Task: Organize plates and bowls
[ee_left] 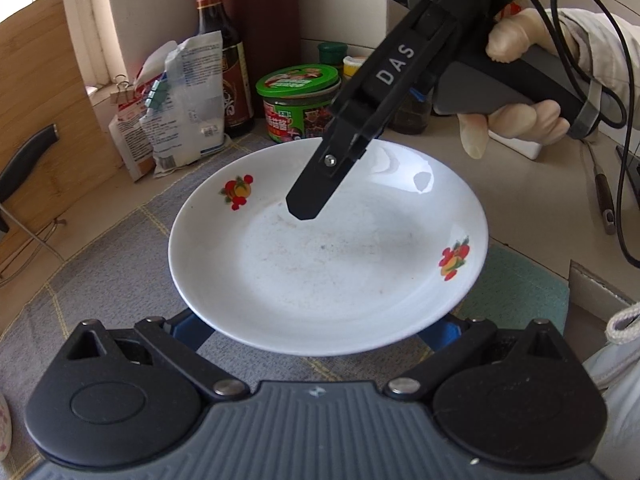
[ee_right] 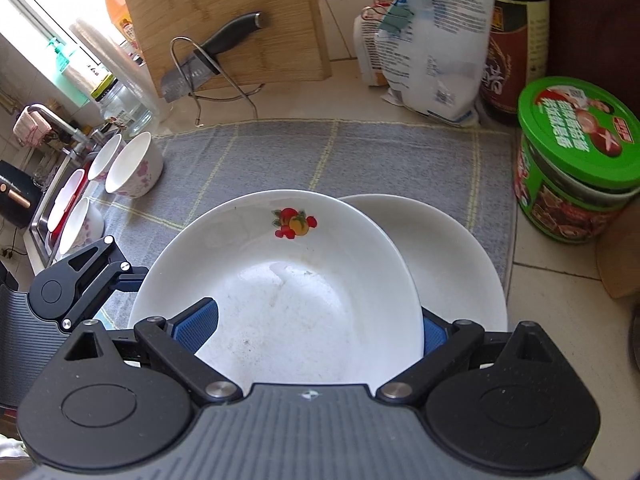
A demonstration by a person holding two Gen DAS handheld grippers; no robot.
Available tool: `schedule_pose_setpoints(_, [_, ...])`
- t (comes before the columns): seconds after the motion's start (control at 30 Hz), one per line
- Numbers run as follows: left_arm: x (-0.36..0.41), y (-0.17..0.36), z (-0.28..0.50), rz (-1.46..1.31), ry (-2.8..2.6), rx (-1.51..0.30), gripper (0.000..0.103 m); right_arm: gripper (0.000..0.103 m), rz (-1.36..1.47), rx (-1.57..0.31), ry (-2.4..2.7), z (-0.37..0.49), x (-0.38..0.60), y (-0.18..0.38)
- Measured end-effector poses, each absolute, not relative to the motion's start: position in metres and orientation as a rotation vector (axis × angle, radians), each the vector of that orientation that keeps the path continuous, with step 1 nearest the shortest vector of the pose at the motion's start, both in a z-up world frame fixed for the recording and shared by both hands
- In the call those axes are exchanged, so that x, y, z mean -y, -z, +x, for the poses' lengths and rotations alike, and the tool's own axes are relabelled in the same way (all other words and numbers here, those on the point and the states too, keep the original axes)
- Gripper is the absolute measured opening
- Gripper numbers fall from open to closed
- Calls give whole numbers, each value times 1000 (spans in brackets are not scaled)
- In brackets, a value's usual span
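A white plate with fruit decals [ee_left: 328, 256] fills the left wrist view; it also shows in the right wrist view [ee_right: 288, 292]. It sits tilted over a second plain white plate [ee_right: 452, 264] on the grey mat [ee_right: 320, 156]. My left gripper [ee_left: 316, 332] is open, its blue pads under the plate's near rim. My right gripper [ee_right: 316, 332] is open with its blue pads either side of the plate's rim; it shows from outside in the left wrist view [ee_left: 308, 208], hovering over the plate. Three floral bowls [ee_right: 132, 172] stand at the mat's left edge.
A green-lidded jar [ee_left: 298, 100] [ee_right: 576, 160], a soy sauce bottle [ee_left: 224, 52], clipped white bags [ee_right: 432, 36], and a bamboo cutting board [ee_right: 228, 20] with a knife [ee_right: 212, 56] in a wire rack line the back. A sink [ee_right: 52, 208] lies at the left.
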State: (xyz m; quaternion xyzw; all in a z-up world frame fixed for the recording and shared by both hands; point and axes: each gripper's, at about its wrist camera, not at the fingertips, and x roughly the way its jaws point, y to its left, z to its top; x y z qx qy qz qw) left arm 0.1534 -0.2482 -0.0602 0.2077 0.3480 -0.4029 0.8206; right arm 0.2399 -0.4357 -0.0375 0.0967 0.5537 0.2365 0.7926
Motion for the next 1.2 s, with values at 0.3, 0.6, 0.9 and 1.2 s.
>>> schedule_pose_setpoints(0.3, [257, 63, 155, 457, 881, -755, 102, 101, 232, -1195, -482, 238, 446, 45])
schedule_pose_setpoints(0.6, [262, 68, 159, 468, 895, -770, 102, 101, 249, -1200, -464, 236, 452, 50])
schedule_pose_setpoints(0.9, [265, 74, 165, 466, 890, -802, 102, 101, 257, -1201, -455, 236, 455, 52])
schedule_pose_setpoints(1.2, [267, 76, 168, 469, 890, -806, 102, 101, 256, -1205, -444, 235, 458, 53])
